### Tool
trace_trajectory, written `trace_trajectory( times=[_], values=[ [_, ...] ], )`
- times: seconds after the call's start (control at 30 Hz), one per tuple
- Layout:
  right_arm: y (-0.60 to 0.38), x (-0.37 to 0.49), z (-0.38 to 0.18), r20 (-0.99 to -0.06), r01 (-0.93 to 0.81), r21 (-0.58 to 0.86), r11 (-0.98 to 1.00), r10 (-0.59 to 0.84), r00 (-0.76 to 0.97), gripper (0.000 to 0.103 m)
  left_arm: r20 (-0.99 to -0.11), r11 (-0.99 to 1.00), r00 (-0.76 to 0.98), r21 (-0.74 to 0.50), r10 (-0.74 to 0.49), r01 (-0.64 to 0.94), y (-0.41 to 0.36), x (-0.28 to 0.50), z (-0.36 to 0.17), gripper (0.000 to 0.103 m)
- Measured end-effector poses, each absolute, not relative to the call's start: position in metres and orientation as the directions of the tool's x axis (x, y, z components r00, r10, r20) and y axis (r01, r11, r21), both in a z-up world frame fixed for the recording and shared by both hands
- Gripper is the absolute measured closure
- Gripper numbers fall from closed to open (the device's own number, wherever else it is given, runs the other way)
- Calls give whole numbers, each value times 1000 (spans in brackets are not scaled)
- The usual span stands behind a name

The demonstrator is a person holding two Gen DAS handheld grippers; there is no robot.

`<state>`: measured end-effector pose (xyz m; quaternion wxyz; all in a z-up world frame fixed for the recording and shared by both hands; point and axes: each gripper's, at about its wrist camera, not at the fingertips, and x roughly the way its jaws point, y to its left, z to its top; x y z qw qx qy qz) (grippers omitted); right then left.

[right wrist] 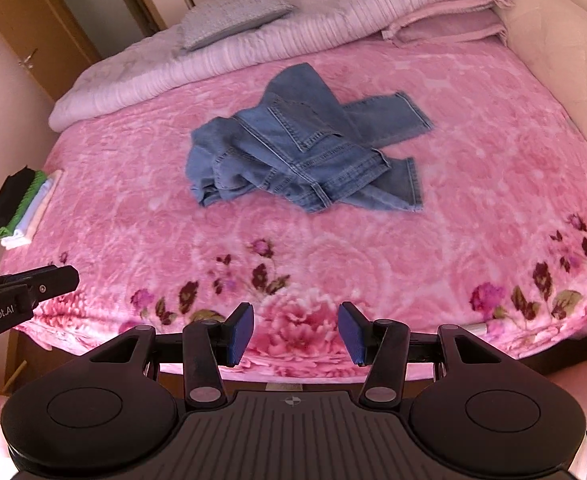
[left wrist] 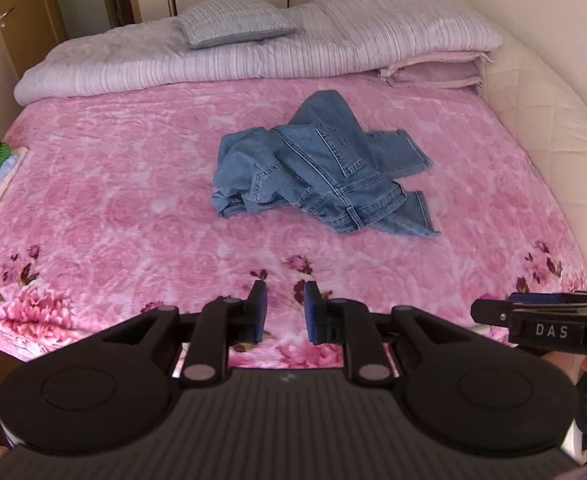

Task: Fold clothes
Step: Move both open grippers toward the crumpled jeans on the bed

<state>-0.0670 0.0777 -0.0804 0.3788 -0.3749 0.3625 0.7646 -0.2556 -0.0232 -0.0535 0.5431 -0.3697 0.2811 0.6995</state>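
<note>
At the bed's left edge sat a folded stack (right wrist: 21,204). The left hand-held gripper (left wrist: 285,310) was narrowly parted, empty; the right hand-held gripper (right wrist: 295,332) spread wider, empty. Crumpled jeans (left wrist: 321,164) lay mid-bed, ahead of both, legs trailing rightward.

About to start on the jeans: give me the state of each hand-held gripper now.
Left hand-held gripper: open with a narrow gap, holding nothing, above the pink blanket.
Right hand-held gripper: open wider, holding nothing; the jeans lie untouched.

A home bedroom: a bed (left wrist: 93,184) under a pink floral blanket, pillow (left wrist: 233,20) and wardrobe door (right wrist: 21,40) beyond.
</note>
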Motion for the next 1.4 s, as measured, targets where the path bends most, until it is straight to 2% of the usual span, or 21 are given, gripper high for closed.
trace_trajectory(
  times=[0.4, 1.03, 1.4],
  values=[
    [89, -92, -84, -846, -833, 265, -485, 297, -442, 52, -831, -272, -148, -4, 536, -962, -10, -277, -58, 86],
    [147, -189, -93, -843, -877, 292, -382, 331, -425, 52, -849, -172, -90, -1, 521, -985, 84, -381, -65, 83],
    [159, -198, -132, -888, -932, 274, -238, 310, -340, 52, -866, -107, 31, -97, 499, -990, 102, -413, -119, 80]
  ],
)
